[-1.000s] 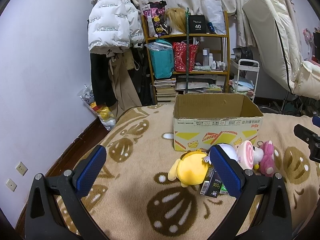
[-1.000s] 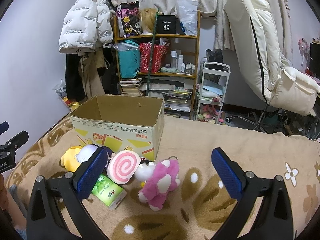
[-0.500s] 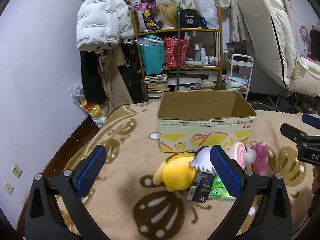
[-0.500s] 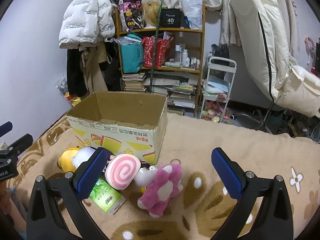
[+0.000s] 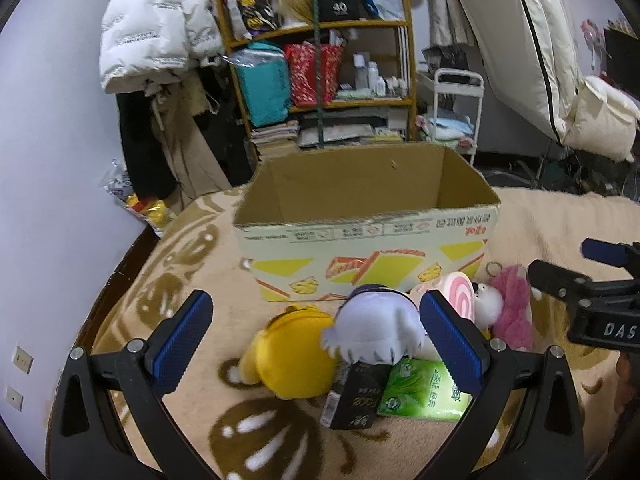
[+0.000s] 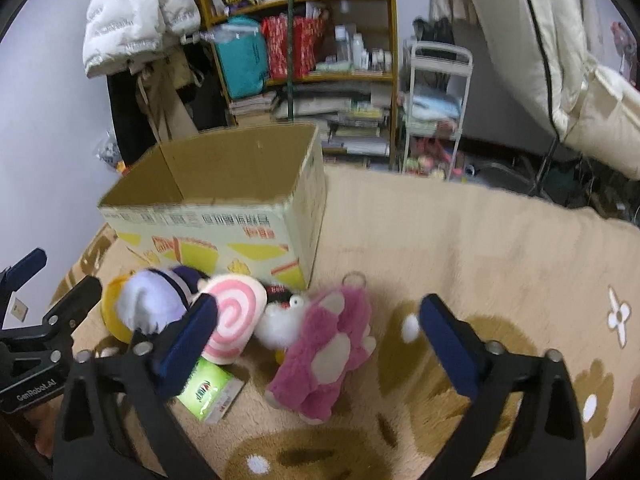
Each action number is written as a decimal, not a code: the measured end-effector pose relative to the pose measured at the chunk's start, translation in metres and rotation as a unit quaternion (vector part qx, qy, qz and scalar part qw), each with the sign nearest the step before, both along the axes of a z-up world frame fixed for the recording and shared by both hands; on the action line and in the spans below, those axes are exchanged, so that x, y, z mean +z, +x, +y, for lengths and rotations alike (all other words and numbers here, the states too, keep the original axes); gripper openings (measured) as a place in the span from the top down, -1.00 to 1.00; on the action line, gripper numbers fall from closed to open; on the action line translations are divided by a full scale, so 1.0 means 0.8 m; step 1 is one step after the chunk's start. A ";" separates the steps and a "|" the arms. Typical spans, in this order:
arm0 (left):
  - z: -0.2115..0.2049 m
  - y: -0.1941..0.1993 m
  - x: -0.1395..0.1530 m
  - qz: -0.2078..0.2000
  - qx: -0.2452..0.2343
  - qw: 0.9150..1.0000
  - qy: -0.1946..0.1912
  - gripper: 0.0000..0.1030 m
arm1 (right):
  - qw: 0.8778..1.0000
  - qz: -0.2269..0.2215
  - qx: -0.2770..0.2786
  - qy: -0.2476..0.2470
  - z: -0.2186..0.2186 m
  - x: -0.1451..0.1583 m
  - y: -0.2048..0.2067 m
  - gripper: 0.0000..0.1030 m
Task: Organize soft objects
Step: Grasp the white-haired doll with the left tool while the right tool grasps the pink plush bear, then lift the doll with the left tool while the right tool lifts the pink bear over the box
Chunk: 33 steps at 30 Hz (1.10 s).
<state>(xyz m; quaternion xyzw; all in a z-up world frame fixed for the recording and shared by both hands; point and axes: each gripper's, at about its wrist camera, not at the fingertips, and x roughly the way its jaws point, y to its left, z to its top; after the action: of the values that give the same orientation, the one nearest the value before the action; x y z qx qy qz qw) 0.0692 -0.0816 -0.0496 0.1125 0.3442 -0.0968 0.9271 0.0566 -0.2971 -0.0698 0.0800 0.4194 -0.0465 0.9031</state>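
An open, empty cardboard box (image 5: 360, 236) stands on the patterned blanket (image 5: 192, 280); it also shows in the right wrist view (image 6: 224, 216). In front of it lies a pile: a yellow plush (image 5: 294, 356), a white-and-purple plush (image 5: 374, 324), a pink swirl plush (image 6: 234, 316), a small white plush (image 6: 280, 322) and a pink bear plush (image 6: 324, 356). My left gripper (image 5: 316, 340) is open, its jaws either side of the yellow and white plushes. My right gripper (image 6: 316, 340) is open over the pink bear.
A green tissue pack (image 5: 424, 392) and a black packet (image 5: 356, 396) lie under the pile. Behind the box are a cluttered wooden shelf (image 5: 320, 72), a white cart (image 5: 458, 108), hanging coats (image 5: 156, 36) and a white chair (image 5: 560, 60). The blanket's edge is at the left.
Both grippers have moved forward and down toward the toy pile, which now looks larger. The left now straddles the yellow and white plushes, the right the pink bear. Both stay open.
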 end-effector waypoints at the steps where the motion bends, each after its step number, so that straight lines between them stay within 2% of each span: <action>1: -0.004 0.004 -0.006 0.006 -0.004 1.000 0.001 -0.98 | 1.000 0.008 0.002 0.003 0.000 -0.005 0.003 -0.91; 3: -0.011 0.010 -0.018 0.018 -0.010 1.000 0.003 -0.98 | 1.000 0.021 0.004 0.006 0.002 -0.015 0.006 -0.89; 6: -0.020 0.016 -0.033 0.031 -0.019 0.999 0.012 -0.98 | 0.999 0.036 0.014 0.010 0.004 -0.026 0.009 -0.70; 9: -0.028 0.023 -0.046 0.047 -0.023 0.998 0.016 -0.98 | 0.998 0.051 0.015 0.018 0.003 -0.038 0.013 -0.67; 12: -0.033 0.029 -0.056 0.069 -0.023 0.997 0.012 -0.98 | 0.997 0.066 0.013 0.024 -0.001 -0.048 0.016 -0.40; 15: -0.035 0.033 -0.064 0.082 -0.021 0.996 0.008 -0.98 | 0.996 0.087 0.016 0.030 -0.005 -0.061 0.019 -0.23; 18: -0.033 0.034 -0.068 0.089 -0.023 0.996 0.003 -0.97 | 0.994 0.104 0.011 0.037 -0.009 -0.072 0.020 -0.22; 24: -0.029 0.038 -0.073 0.107 -0.028 0.994 -0.013 -0.72 | 0.990 0.135 0.006 0.051 -0.016 -0.090 0.025 -0.19; 26: -0.027 0.040 -0.077 0.116 -0.027 0.993 -0.020 -0.55 | 0.986 0.151 0.006 0.074 -0.018 -0.100 0.029 -0.19; 29: -0.027 0.041 -0.083 0.122 -0.028 0.992 -0.021 -0.37 | 0.985 0.155 0.001 0.077 -0.019 -0.103 0.032 -0.17; 30: -0.027 0.040 -0.085 0.125 -0.029 0.991 -0.021 -0.29 | 0.985 0.156 0.002 0.078 -0.018 -0.104 0.032 -0.12; 33: -0.025 0.039 -0.086 0.127 -0.029 0.991 -0.027 -0.25 | 0.985 0.154 0.004 0.079 -0.016 -0.102 0.030 0.00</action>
<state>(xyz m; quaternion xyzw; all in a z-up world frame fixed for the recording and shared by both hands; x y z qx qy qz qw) 0.1004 -0.1018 -0.1181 0.0838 0.4527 -0.1462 0.8756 0.0804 -0.3100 -0.1517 0.1417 0.5563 -0.0215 0.8185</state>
